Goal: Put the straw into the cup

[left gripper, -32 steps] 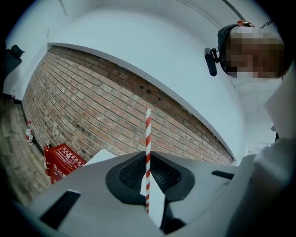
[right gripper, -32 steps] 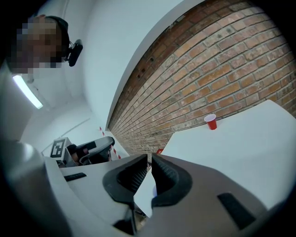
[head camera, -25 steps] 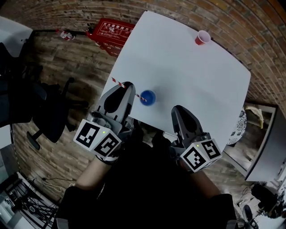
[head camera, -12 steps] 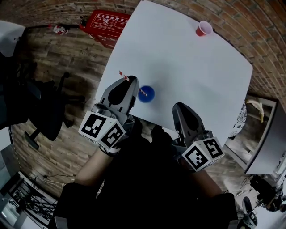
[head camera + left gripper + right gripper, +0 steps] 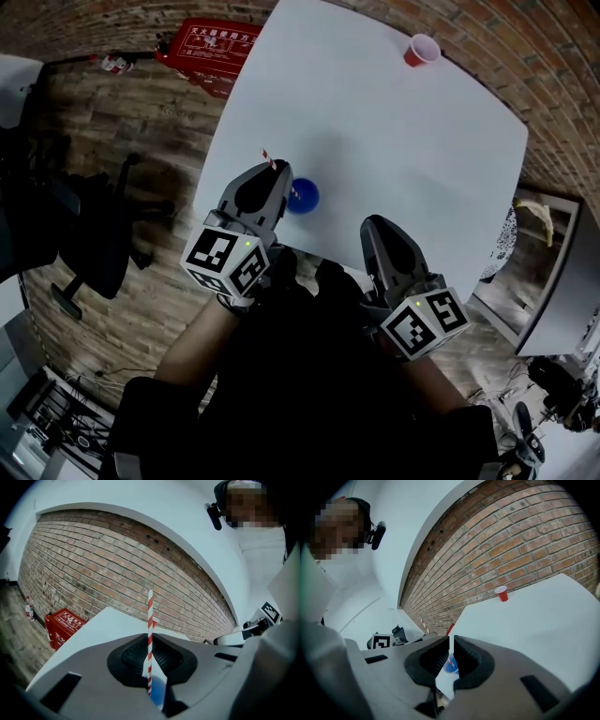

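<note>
With my left gripper (image 5: 270, 178) clenched on the striped straw (image 5: 150, 630), its tip at the blue cup (image 5: 305, 197) near the table (image 5: 394, 141) edge, and my right gripper (image 5: 451, 654) closed empty, I'd lower straight down, then release gently.

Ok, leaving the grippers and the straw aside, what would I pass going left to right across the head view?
From the left: black office chair → red box → blue cup → red cup → banana.
</note>
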The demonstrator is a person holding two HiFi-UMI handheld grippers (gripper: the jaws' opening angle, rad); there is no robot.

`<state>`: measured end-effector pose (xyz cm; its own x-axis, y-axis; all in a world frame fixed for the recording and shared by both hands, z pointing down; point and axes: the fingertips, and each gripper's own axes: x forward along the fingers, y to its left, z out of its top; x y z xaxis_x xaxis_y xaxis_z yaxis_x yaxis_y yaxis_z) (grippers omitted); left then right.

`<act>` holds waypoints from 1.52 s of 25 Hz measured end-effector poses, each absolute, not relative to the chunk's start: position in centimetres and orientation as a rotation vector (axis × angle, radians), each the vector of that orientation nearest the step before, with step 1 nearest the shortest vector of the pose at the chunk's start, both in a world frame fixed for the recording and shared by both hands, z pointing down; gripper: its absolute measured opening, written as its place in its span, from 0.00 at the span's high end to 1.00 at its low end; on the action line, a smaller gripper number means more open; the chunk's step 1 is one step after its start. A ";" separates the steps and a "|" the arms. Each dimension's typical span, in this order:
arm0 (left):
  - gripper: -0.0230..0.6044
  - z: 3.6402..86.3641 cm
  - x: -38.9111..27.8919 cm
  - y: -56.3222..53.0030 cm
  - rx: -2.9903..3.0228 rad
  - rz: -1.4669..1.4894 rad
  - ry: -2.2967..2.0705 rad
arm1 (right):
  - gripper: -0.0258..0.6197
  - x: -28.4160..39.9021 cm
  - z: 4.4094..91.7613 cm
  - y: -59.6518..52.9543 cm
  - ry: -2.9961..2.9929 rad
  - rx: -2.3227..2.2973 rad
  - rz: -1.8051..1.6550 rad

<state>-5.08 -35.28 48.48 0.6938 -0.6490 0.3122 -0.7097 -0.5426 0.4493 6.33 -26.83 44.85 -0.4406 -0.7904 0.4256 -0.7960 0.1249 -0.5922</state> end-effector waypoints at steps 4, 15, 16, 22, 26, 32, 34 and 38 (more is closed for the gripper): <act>0.90 49.5 -4.7 -35.0 2.348 0.170 -1.025 | 0.88 6.2 45.2 -26.6 -2.346 1.655 1.255; 0.90 51.1 -3.9 -34.6 2.348 0.190 -0.988 | 0.88 6.4 45.9 -25.9 -2.310 1.678 1.277; 0.90 51.3 -3.9 -34.6 2.348 0.188 -0.986 | 0.88 6.4 46.0 -25.9 -2.305 1.680 1.280; 0.90 52.3 -3.6 -34.5 2.366 0.222 -0.991 | 0.88 6.6 46.6 -25.5 -2.281 1.687 1.298; 0.90 52.9 -3.2 -34.4 2.371 0.235 -0.982 | 0.88 6.6 46.9 -25.4 -2.277 1.684 1.307; 0.90 53.3 -3.2 -34.3 2.396 0.270 -0.990 | 0.88 6.4 47.1 -25.3 -2.272 1.681 1.316; 0.90 53.5 -3.2 -34.4 2.397 0.280 -0.995 | 0.88 6.4 47.3 -25.4 -2.271 1.678 1.320; 0.90 53.8 -3.3 -34.3 2.404 0.292 -1.000 | 0.88 6.4 47.4 -25.3 -2.268 1.674 1.324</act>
<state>-3.28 -34.32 53.81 0.7047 -0.5985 0.3809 -0.7095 -0.5951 0.3775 6.36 -25.33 47.40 -0.4220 -0.7711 0.4768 -0.7943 0.0610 -0.6044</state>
